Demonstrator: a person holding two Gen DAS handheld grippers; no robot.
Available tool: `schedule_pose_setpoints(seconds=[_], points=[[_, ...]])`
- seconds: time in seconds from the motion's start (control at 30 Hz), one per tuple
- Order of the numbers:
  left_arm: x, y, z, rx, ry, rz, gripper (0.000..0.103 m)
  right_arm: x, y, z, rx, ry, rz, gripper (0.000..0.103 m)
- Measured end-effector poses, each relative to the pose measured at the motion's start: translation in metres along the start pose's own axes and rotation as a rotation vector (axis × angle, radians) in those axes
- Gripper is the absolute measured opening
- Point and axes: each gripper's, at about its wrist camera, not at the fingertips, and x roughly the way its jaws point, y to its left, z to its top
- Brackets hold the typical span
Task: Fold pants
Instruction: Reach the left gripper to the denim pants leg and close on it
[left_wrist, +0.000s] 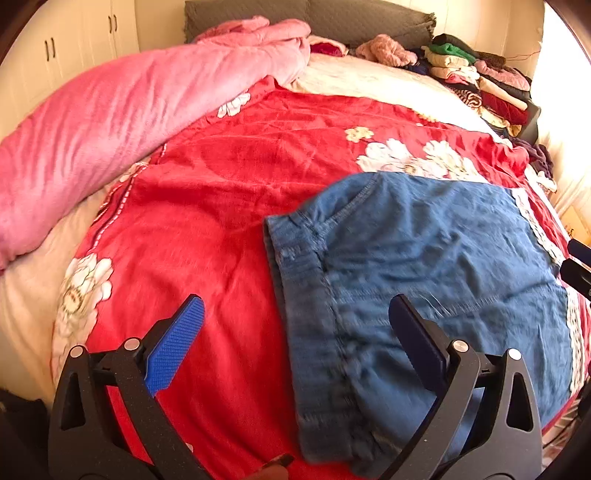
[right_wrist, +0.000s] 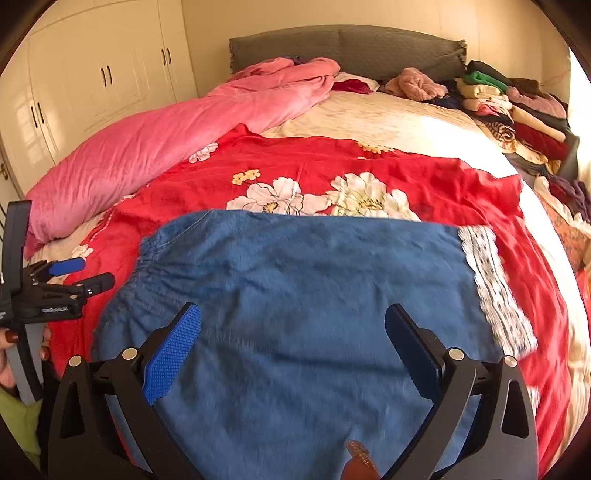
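1. Both grippers first: my left gripper (left_wrist: 295, 314) has its jaws spread wide and holds nothing, one finger over red blanket, the other over denim. My right gripper (right_wrist: 293, 321) is likewise spread and empty, hovering over the middle of the pants.
2. Bed (right_wrist: 406, 118): cream cover, grey headboard (right_wrist: 347, 44) at the far end.
3. Red floral blanket (left_wrist: 221, 192) laid flat across the bed.
4. Pink quilt (left_wrist: 110, 110) bunched along the bed's left side.
5. Blue denim pants (right_wrist: 303, 280) lie folded on the red blanket, near edge of bed, elastic waistband to the left, white lace hem (right_wrist: 491, 284) to the right.
6. Clothes pile (right_wrist: 517, 107) stacked at the far right corner.
7. Hand (right_wrist: 11, 347) at the left edge of the right view, gripping the left tool.
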Motion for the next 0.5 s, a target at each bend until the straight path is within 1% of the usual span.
schedule_pose_setpoints(seconds=[0.07, 0.2, 0.37, 0.5], points=[[0.009, 0.006, 0.008, -0.006, 0.021, -0.020, 0.094, 0.016, 0.000, 0.011, -0.019, 0.014, 0.007, 0.099], [0.023, 0.011, 0.026, 0.017, 0.024, 0.001, 0.094, 0.049, 0.004, 0.030, -0.084, 0.058, -0.010, 0.099], [0.048, 0.014, 0.045, 0.050, 0.055, -0.005, 0.094, 0.091, 0.008, 0.052, -0.164, 0.101, -0.003, 0.099], [0.067, 0.014, 0.052, 0.076, 0.051, -0.009, 0.094, 0.114, 0.015, 0.066, -0.227, 0.117, -0.003, 0.099]])
